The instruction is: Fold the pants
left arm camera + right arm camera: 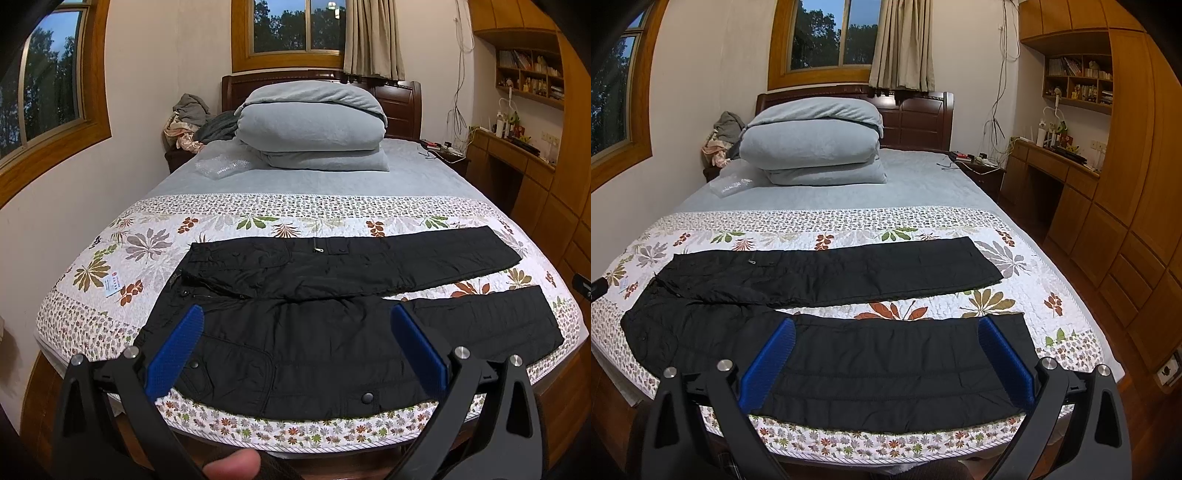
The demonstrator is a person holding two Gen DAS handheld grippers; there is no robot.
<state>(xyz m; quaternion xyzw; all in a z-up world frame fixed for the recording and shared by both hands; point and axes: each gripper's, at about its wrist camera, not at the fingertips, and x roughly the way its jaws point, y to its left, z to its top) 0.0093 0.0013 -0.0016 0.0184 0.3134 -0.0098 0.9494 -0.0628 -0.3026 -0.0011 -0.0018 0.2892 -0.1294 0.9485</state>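
Black padded pants (314, 325) lie spread flat on the floral quilt at the foot of the bed, waist to the left, both legs running right with a gap between them. My left gripper (297, 314) hovers open over the near side of the waist and hip, blue pads (173, 354) wide apart, holding nothing. In the right wrist view the same pants (849, 280) show, and my right gripper (886, 326) is open above the near leg close to its hem, not touching cloth. A fingertip (232, 467) shows at the bottom of the left wrist view.
The floral quilt (147, 236) covers the bed's foot; its near edge (886, 443) lies just under the grippers. A folded grey duvet (314, 129) and a plastic bag (221, 164) sit near the headboard. A wooden desk and cabinets (1108, 184) stand right.
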